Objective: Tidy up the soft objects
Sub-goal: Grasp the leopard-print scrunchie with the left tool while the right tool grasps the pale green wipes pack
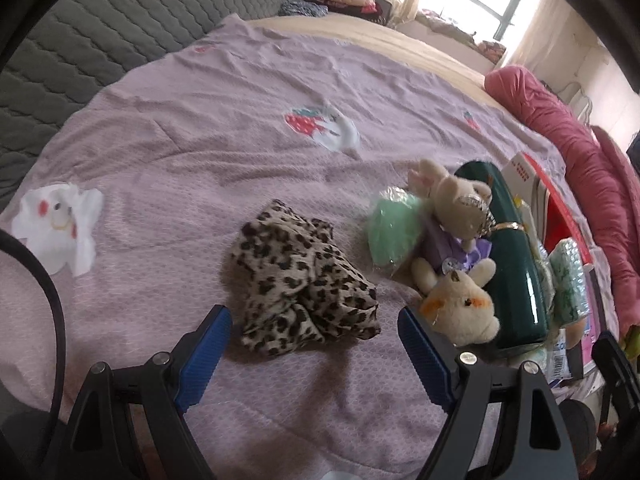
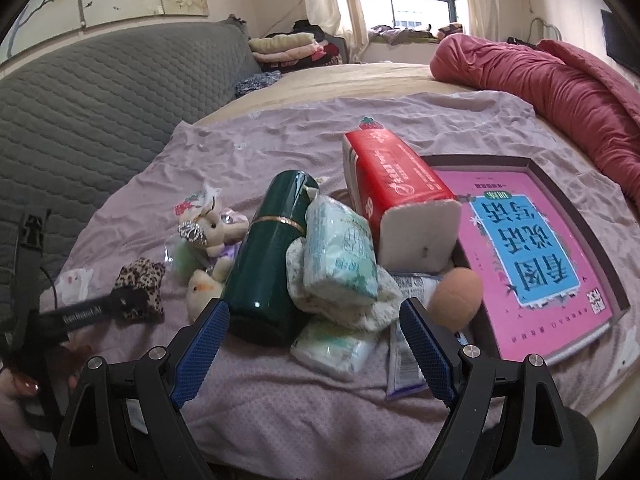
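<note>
A crumpled leopard-print cloth [image 1: 304, 276] lies on the lilac bedsheet [image 1: 192, 128], just ahead of my open, empty left gripper [image 1: 314, 340]. Right of it lie a crowned beige teddy [image 1: 456, 208], a cream plush [image 1: 460, 308] and a mint-green pouf [image 1: 394, 232]. In the right wrist view my open, empty right gripper [image 2: 314, 336] faces a pile: tissue packs [image 2: 340, 248], a floral cloth [image 2: 360, 304] and a tan sponge [image 2: 456, 292]. The leopard cloth [image 2: 140, 284] and teddy [image 2: 212, 228] show at the left there.
A dark green flask [image 2: 268, 256] lies in the pile, with a red tissue package [image 2: 396, 196] and a pink book in a box [image 2: 536, 248]. A red duvet [image 2: 540, 72] lies at the right. A grey headboard [image 1: 100, 32] is at the left.
</note>
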`<state>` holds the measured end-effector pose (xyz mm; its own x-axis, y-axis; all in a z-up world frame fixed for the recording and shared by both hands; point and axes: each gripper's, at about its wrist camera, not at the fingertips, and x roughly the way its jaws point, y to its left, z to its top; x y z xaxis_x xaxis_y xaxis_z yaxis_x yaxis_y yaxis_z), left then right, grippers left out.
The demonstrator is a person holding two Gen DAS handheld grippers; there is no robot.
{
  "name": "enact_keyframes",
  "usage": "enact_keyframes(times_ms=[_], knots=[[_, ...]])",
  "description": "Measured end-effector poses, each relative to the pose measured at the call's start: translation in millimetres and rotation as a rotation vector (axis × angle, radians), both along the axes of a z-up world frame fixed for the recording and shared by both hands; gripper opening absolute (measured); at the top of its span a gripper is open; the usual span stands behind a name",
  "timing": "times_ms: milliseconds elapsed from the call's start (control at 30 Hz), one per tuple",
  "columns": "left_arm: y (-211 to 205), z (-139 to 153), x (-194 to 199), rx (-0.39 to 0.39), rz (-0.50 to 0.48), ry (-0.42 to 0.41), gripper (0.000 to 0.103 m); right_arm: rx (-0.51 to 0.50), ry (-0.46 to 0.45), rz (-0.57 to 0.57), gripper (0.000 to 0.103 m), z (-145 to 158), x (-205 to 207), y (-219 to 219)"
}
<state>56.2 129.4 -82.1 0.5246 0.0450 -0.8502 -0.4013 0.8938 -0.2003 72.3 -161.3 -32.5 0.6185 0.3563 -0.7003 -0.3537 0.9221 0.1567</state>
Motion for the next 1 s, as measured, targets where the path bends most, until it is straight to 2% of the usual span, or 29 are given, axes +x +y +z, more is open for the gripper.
enact_keyframes(times_ms=[167,333,467,667,767,1000], knots=[[-2,-13,10,0.026,0.004,0.046,0.075,0.001,0.031,0.003,0.088,-9,17,6],[-4,-14,12,0.024,-0.008,0.031,0.07,0.018,0.028,-0.044,0.088,-12,36,0],[-8,-13,12,0.03,-0.024,0.023,0.061,-0.017,-0.003,-0.05,0.088,-13,48,1],[-6,-12,12,0.006,-0.028,0.013,0.052,-0.006,0.026,-0.05,0.086,-22,61,-1],[-6,-12,14,0.004,-0.029,0.008,0.048,-0.003,0.035,-0.044,0.072,-25,63,-1],[-8,-14,16,0.004,-0.038,0.008,0.04,-0.003,0.058,-0.004,0.051,-34,67,2]])
